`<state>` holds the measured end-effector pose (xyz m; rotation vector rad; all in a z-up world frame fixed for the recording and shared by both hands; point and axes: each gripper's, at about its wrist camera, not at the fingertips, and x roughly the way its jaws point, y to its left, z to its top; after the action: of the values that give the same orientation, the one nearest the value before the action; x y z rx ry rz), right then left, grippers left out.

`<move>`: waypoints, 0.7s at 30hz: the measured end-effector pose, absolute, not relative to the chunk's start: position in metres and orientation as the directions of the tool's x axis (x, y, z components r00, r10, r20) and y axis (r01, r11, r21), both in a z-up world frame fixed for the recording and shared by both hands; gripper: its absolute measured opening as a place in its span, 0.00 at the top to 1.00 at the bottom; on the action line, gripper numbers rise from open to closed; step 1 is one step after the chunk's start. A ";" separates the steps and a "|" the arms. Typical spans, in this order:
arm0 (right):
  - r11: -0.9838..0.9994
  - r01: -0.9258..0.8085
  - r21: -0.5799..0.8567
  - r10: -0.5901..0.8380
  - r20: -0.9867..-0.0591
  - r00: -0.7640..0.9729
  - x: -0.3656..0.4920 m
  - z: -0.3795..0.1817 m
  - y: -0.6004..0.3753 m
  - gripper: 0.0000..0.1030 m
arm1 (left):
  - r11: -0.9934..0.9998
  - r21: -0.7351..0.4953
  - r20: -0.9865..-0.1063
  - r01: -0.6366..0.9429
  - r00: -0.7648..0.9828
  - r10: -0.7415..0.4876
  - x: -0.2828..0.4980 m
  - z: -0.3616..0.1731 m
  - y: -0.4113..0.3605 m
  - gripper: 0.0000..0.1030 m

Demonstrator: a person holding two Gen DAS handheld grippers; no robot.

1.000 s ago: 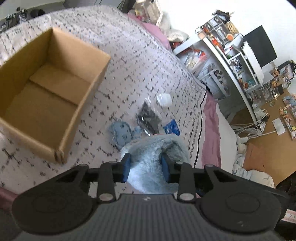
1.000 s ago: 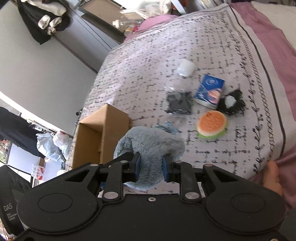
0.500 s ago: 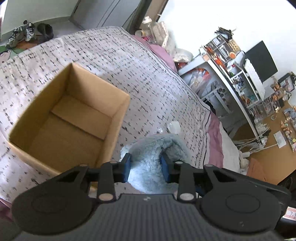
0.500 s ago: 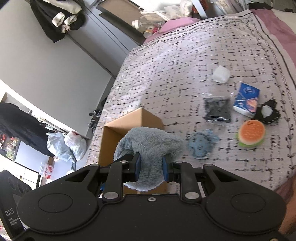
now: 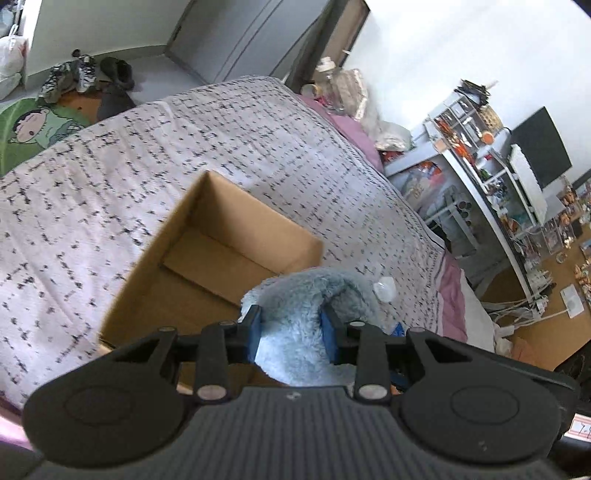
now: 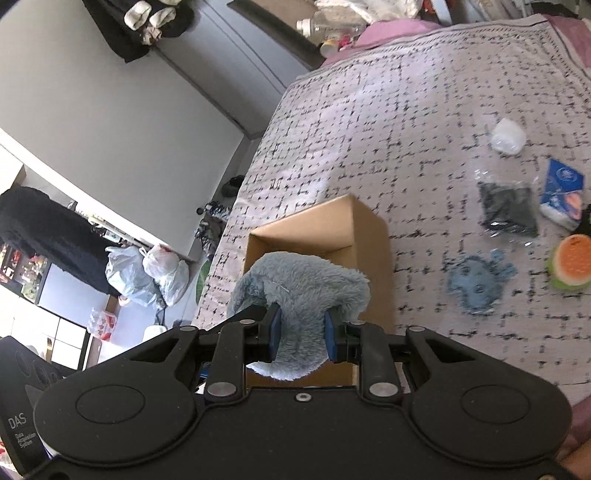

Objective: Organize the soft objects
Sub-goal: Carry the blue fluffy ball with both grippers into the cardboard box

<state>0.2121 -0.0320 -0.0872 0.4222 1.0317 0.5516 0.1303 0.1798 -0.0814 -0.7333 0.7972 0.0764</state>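
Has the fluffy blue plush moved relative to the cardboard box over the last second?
Yes. The blue plush, gripped by both grippers, has travelled from beside the cardboard box to over its open top.

This was a lived-in bedroom in a home. A bed (image 5: 258,147) with a patterned spread and a pink sheet filled most of the room. Shoes (image 5: 70,75) sat on the floor by a cartoon mat (image 5: 33,129). Shelves (image 5: 480,155) stood crowded with knick-knacks, beside a dark monitor (image 5: 543,151). Clothes (image 6: 147,22) hung against a grey wardrobe, and plastic bags (image 6: 147,273) lay on the floor.
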 end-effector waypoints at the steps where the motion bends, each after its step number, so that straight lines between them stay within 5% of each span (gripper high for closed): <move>1: 0.787 -0.229 0.572 0.613 -0.685 0.394 0.213 -0.089 -0.028 0.77 | 0.753 -0.568 -0.678 -0.333 0.708 -0.199 0.130 -0.083 0.183 0.68; 14: 0.785 -0.199 0.586 0.618 -0.725 0.305 0.220 -0.120 0.005 0.76 | 0.749 -0.519 -0.747 -0.413 0.644 -0.162 0.133 -0.107 0.215 0.68; 19: 0.785 -0.168 0.596 0.618 -0.739 0.269 0.221 -0.130 0.006 0.67 | 0.745 -0.493 -0.782 -0.449 0.604 -0.153 0.134 -0.114 0.220 0.67; 21: 0.778 -0.173 0.604 0.628 -0.731 0.267 0.219 -0.129 0.003 0.54 | 0.758 -0.471 -0.790 -0.453 0.599 -0.132 0.133 -0.111 0.220 0.64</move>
<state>0.2190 0.0031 -0.1288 0.4518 1.1857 0.5651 0.1333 0.2197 -0.1114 -0.7100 0.9277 0.2048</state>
